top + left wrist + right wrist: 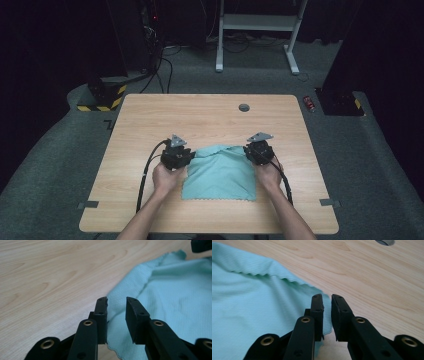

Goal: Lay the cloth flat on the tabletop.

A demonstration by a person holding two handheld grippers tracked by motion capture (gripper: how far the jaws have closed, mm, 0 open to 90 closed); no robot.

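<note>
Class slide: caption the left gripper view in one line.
Left gripper, jaws slightly apart, over the edge of a teal cloth on a wooden table.

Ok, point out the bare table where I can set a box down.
The table is bare across its far half, from the far edge with the grey grommet down to the teal cloth. The left strip and right strip beside each forearm are free too. The near centre is crowded: cloth, left gripper and right gripper.

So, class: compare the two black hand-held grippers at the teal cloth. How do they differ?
The left gripper has a wider jaw gap than the right gripper. The left sits at the teal cloth's left edge, the right at its right corner. Both are open, straddling the cloth's edge, on the wooden table.
</note>
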